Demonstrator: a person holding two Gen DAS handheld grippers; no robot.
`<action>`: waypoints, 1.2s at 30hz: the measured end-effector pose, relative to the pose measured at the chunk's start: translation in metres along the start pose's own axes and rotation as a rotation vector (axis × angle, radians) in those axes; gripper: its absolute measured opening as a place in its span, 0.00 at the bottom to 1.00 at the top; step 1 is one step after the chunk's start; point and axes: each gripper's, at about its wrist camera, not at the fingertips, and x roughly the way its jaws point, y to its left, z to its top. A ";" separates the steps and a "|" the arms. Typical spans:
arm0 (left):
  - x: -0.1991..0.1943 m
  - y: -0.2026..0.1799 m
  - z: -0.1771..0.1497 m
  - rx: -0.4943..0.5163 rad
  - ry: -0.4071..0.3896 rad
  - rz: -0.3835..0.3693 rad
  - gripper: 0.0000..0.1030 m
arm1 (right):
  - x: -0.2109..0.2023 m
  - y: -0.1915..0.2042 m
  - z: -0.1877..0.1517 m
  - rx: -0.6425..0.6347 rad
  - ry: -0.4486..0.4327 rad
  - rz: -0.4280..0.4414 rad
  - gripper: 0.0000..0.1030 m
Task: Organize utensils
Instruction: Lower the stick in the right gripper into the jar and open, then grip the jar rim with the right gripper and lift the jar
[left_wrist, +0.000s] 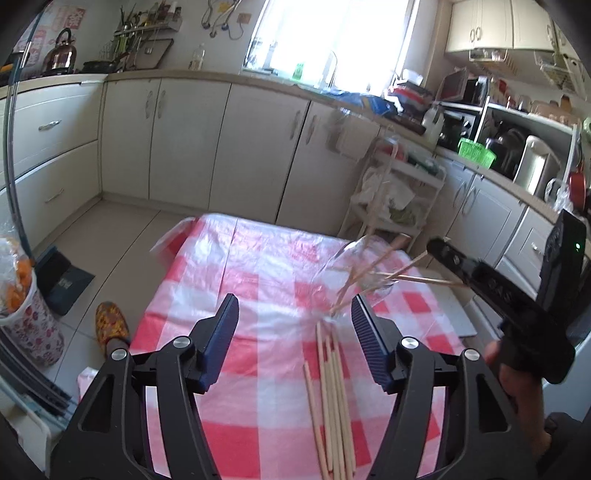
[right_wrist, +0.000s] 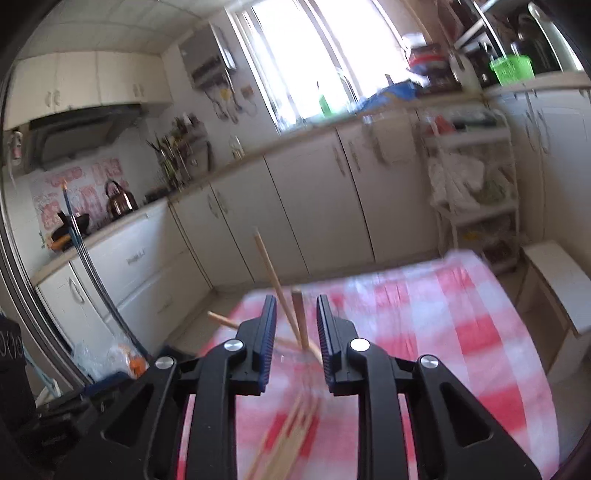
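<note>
Several wooden chopsticks (left_wrist: 330, 402) lie in a loose bundle on the red-and-white checked tablecloth (left_wrist: 258, 280), just inside my left gripper's right finger. My left gripper (left_wrist: 293, 314) is open and empty above the cloth. A clear glass (left_wrist: 364, 266) with several chopsticks in it is tilted in the air at the table's right side. My right gripper (right_wrist: 295, 321) is shut on this glass, with chopsticks (right_wrist: 275, 280) sticking up between its fingers. The right gripper also shows in the left wrist view (left_wrist: 443, 254). The right wrist view is blurred.
White kitchen cabinets (left_wrist: 221, 140) run along the far wall. A white shelf cart (left_wrist: 399, 192) stands beyond the table's far right corner. A patterned bin (left_wrist: 26, 325) and a slipper (left_wrist: 110, 323) are on the floor at left. A white box (right_wrist: 557, 284) stands right of the table.
</note>
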 end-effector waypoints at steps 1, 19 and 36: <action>0.000 0.000 -0.003 -0.002 0.013 0.005 0.59 | 0.000 -0.001 -0.011 0.005 0.055 -0.013 0.22; 0.066 0.016 -0.030 0.153 0.198 0.054 0.71 | 0.046 -0.025 -0.042 -0.056 0.264 -0.085 0.15; 0.091 0.046 -0.034 0.033 0.280 -0.027 0.77 | 0.142 0.003 0.032 -0.308 0.681 -0.004 0.16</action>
